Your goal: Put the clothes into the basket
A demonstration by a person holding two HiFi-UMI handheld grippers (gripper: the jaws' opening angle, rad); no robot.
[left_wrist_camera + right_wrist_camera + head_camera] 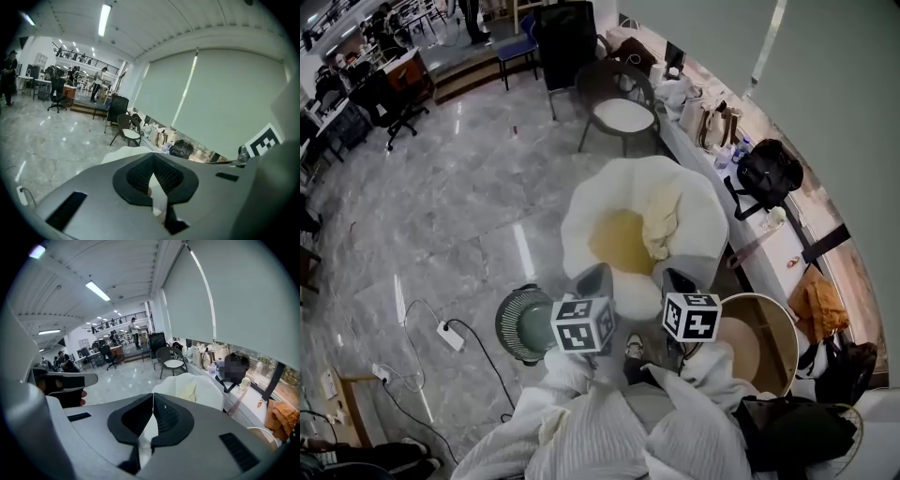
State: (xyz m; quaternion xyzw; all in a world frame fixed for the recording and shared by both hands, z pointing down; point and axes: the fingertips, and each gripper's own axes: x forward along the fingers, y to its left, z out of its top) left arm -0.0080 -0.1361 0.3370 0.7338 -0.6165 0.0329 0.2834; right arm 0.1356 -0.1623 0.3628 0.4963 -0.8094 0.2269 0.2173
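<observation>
As jaws sit pinched tight: left hand-held gripper [152, 178] clamps white cloth [609, 422], right hand-held gripper [152, 416] likewise. Cloth bunched beneath both, outside basket [788, 323] just right.

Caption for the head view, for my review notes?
Both shut on a white garment, left gripper and right gripper hover near the round basket and white chair.

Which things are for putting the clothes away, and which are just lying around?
For the job: white garment, held by left gripper and right gripper; basket; maybe the cream cloth on the white chair.
Just lying about: fan, power strip, black bag, dark chair.
</observation>
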